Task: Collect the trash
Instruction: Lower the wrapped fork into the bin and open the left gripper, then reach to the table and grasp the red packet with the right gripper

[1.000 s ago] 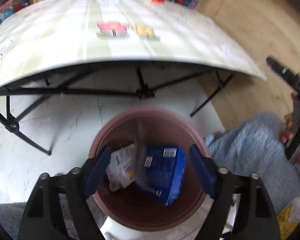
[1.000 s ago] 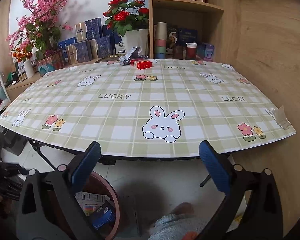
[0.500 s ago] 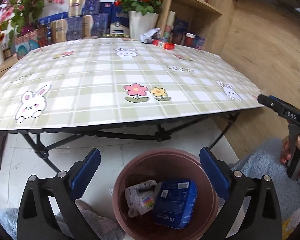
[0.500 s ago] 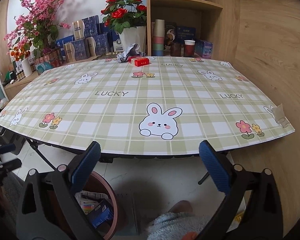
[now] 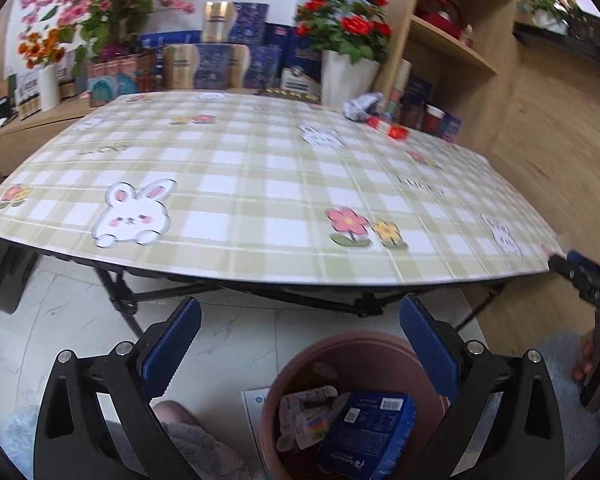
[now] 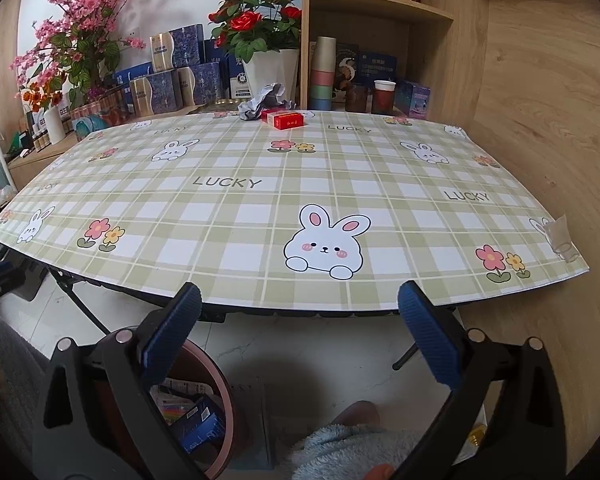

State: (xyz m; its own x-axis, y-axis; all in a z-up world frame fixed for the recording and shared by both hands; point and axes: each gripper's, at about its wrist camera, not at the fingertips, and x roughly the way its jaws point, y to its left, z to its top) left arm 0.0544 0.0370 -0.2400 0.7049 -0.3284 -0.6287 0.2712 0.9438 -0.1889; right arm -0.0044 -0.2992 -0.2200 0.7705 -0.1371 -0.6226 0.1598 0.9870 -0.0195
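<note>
A: 2 pieces of trash lie on the worktop (image 6: 228, 216), at its far edge: a red box (image 6: 287, 119) and a crumpled wrapper (image 6: 263, 101) just behind it.

B: And the bin (image 5: 364, 354)?

A: It stands on the floor under the near edge. A blue box (image 5: 367, 432) and a white packet (image 5: 304, 412) lie inside.

B: The grippers?

A: The left gripper (image 5: 299, 346) is spread wide above the bin, holding nothing. The right gripper (image 6: 300, 338) is wide too, with nothing in it.
</note>
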